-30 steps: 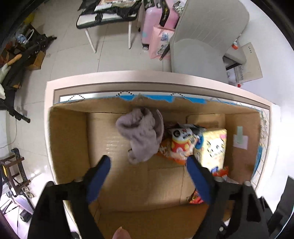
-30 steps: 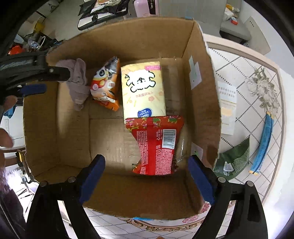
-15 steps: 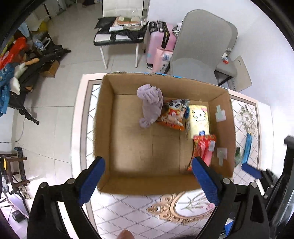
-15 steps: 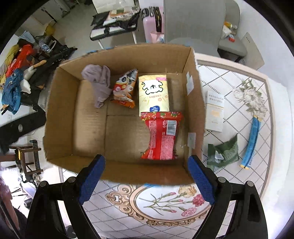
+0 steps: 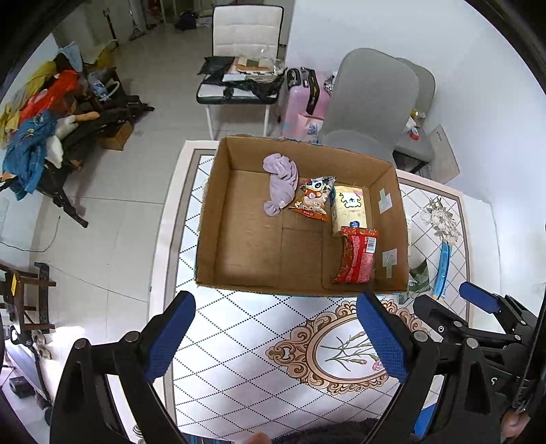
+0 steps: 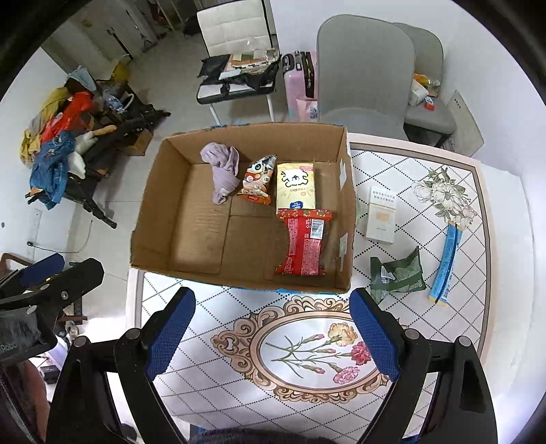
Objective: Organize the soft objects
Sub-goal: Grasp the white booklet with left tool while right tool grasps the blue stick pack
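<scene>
A cardboard box (image 5: 218,218) (image 6: 153,211) stands on the patterned table. In it lie a lilac cloth (image 5: 281,182) (image 6: 223,167), an orange snack bag (image 5: 312,201) (image 6: 257,181), a yellow tissue pack (image 5: 349,210) (image 6: 295,186) and a red packet (image 5: 356,254) (image 6: 305,247). My left gripper (image 5: 278,338) is open and empty, held high in front of the box. My right gripper (image 6: 271,334) is open and empty, also before the box. Right of the box lie a white carton (image 6: 382,213), a green pouch (image 6: 397,273) (image 5: 418,275) and a blue stick pack (image 6: 445,263) (image 5: 442,264).
Grey chairs (image 6: 365,71) stand behind the table, with a pink suitcase (image 6: 300,88) and a white chair (image 6: 235,30) loaded with items. Clutter (image 6: 58,150) lies on the floor at the left. The table's left edge (image 5: 167,239) runs close to the box.
Both grippers have pulled up and back out of the box. The lilac cloth stays inside by the snack bag. The whole box and table now show.
</scene>
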Tool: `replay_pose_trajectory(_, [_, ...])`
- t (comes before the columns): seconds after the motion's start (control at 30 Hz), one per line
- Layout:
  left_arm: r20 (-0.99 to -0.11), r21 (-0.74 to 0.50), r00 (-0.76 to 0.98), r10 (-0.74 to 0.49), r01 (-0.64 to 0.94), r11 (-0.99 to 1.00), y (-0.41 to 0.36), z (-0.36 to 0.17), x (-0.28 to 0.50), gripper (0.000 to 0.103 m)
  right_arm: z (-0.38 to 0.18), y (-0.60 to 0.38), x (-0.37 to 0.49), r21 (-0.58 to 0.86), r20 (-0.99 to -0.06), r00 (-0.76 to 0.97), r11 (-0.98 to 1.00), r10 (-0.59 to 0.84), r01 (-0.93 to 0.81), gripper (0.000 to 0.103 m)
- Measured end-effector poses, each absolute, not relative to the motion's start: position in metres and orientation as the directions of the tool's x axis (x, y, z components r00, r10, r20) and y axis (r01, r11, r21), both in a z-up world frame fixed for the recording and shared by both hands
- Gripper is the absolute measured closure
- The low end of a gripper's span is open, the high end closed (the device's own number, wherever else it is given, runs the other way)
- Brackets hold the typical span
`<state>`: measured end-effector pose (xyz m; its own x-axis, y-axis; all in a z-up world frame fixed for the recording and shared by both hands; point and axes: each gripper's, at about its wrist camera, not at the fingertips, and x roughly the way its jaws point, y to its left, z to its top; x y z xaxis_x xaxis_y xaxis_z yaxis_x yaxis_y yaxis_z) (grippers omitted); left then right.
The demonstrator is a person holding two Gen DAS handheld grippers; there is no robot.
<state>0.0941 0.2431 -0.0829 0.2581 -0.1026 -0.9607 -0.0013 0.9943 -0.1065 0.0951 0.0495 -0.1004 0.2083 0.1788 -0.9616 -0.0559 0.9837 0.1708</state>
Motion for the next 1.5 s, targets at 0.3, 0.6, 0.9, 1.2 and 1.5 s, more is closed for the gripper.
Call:
replay_pose_trajectory(0.3, [-0.951, -0.093, 0.296, -0.088, -0.004, 0.996, 0.214, -0.061, 0.088, 0.007, -0.083, 0.025, 0.089, 0.230, -0.942, 0.234, 0.970, 0.242, -0.078, 0.009])
replay_pose_trajectory(0.6, [-0.940, -0.151, 0.291, -0.178, 0.115, 0.982, 0.117, -0.056, 0.115, 0.007, -0.094, -0.098, 0.096, 0.245, -0.943, 0.255, 0.965, 0.215, 0.095, 0.009])
replay_pose_trajectory(0.9, [-0.976, -0.180, 0.066, -0.209, 0.298, 0.937, -0.035, -0.143, 0.179, 0.007, -0.173, -0.253, 0.113, 0.170, -0.980, 0.158, 0.929, 0.124, 0.329, 0.010])
replay_pose_trajectory(1.2, [-0.990, -0.051, -0.142, 0.002, 0.366, 0.929, -0.118, -0.271, 0.240, 0.007, -0.283, -0.304, 0.145, 0.215, -0.973, 0.026, 0.870, 0.228, 0.444, 0.010])
replay_pose_trajectory(1.5, [-0.963, -0.017, -0.255, 0.090, 0.386, 0.922, -0.147, -0.354, 0.268, 0.007, -0.336, -0.313, 0.158, 0.211, -0.965, -0.043, 0.863, 0.259, 0.460, 0.010])
